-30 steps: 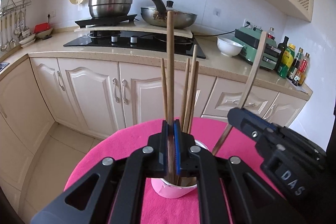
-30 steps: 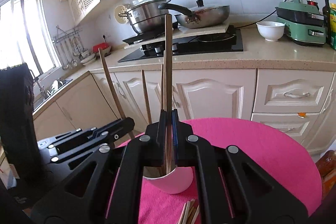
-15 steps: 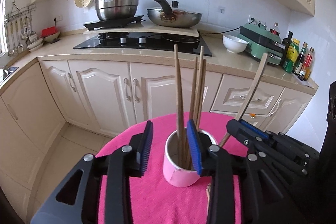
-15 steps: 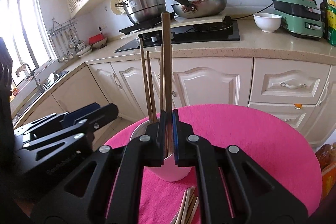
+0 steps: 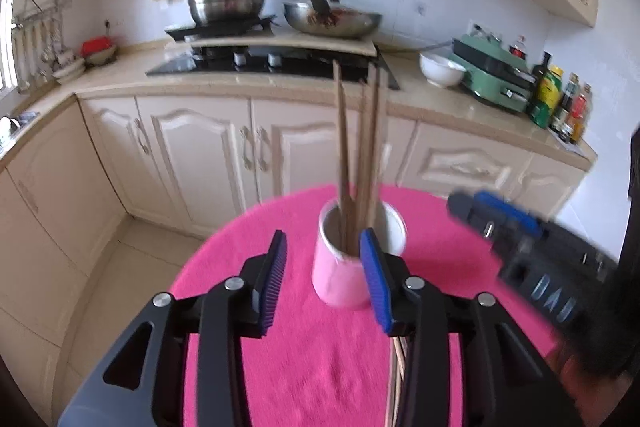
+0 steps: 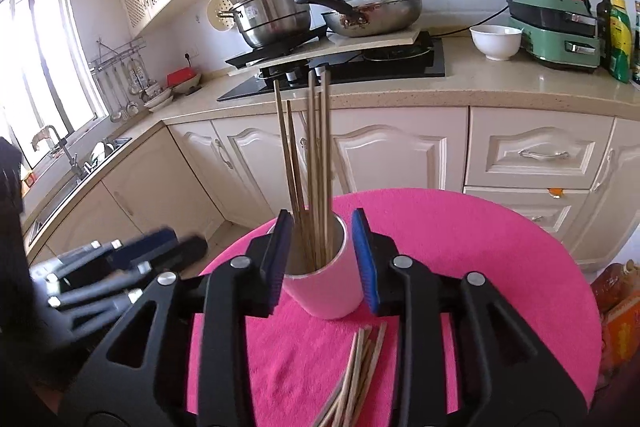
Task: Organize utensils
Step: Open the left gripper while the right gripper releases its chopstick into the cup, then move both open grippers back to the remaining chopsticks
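A pink-and-white cup (image 5: 340, 279) stands on the round table's pink cloth (image 5: 320, 367), and several wooden chopsticks (image 5: 362, 155) stand upright in it. My left gripper (image 5: 323, 247) sits just short of the cup, its jaws opening, with nothing pressed between the blue pads. My right gripper (image 6: 322, 227) frames the cup (image 6: 324, 291) and its chopsticks (image 6: 316, 163); its jaws are opening too and touch nothing. Each gripper shows blurred in the other's view: the right one (image 5: 492, 215) and the left one (image 6: 160, 247). More chopsticks (image 6: 360, 359) lie loose on the cloth below the cup.
Behind the table runs a kitchen counter (image 6: 520, 87) with a hob, a steel pot (image 6: 276, 15), a pan, a white bowl (image 6: 496, 41), a green appliance and bottles. A sink (image 6: 80, 163) sits at the left. Orange packets (image 6: 620, 307) stand by the table's right edge.
Both grippers were shut on a chopstick above the cup. The left let go first, then the right; both chopsticks now stand in the cup and both grippers have drawn back.
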A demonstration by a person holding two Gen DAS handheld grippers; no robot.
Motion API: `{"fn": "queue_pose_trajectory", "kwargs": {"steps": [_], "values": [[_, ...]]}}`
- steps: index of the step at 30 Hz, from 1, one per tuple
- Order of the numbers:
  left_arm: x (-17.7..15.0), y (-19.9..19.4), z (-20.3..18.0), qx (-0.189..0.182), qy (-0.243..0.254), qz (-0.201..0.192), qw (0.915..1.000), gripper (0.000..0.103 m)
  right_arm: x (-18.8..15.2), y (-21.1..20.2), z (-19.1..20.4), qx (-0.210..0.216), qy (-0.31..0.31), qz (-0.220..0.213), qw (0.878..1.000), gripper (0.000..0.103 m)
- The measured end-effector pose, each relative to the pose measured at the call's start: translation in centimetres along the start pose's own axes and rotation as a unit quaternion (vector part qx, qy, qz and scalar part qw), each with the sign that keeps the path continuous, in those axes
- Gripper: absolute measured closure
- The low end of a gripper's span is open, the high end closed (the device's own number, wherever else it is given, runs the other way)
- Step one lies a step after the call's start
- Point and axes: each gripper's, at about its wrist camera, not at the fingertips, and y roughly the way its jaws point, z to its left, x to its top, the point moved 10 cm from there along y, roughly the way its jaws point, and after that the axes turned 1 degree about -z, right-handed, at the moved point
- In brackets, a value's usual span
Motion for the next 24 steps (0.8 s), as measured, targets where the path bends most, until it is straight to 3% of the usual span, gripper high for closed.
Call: {"fn": "queue_pose_trajectory", "kwargs": {"steps": [7,16,24], "values": [[-5.9,1.8,-0.5,-0.034,-0.021,0.096,0.9946,0.065,-2.5,-2.1,-2.9,-0.036,0.014,0.031,0.999,0.071],[-13.5,6.5,-4.2,-0.06,0.018,0.229,0.9715,0.065,-10.0,-2.3,-7.6,-0.075,0.064,0.128,0.987,0.064],[-16.5,8.2,-5.5,-0.051,0.058,0.263,0.9617,0.065,-13.0,-2.2,-8.4,-0.074,0.08,0.159,0.981,0.063]]}}
